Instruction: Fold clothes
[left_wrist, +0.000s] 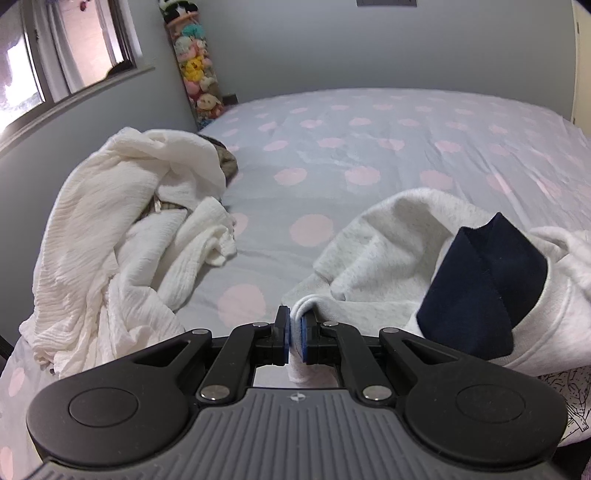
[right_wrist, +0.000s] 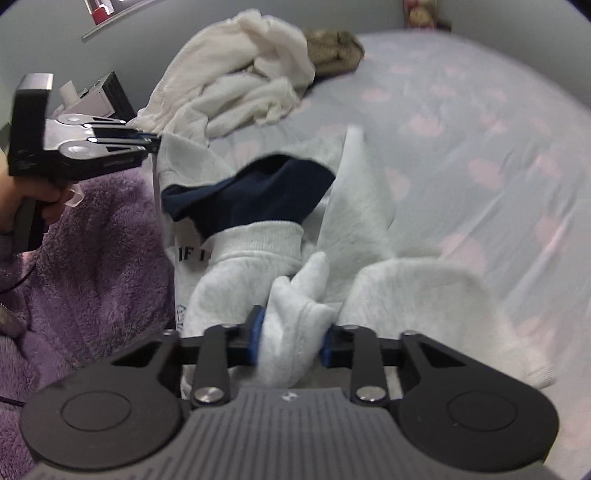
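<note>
Bed: polka-dot bed, your grey sweatshirt half lifted.
Left tool: pinching its edge, holding it taut.
Right tool: clamping bunched fleece for spreading.

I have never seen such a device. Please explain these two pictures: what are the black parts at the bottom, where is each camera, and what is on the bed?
A person holds a two-finger clamp in each hand, each carrying a camera that looks along its fingers. In the left wrist picture, the left gripper is shut on an edge of a pale grey sweatshirt. In the right wrist picture, the right gripper has a fold of that sweatshirt between its fingers. The navy part looks like lining. White clothes lie heaped on the spotted bed sheet.
</note>
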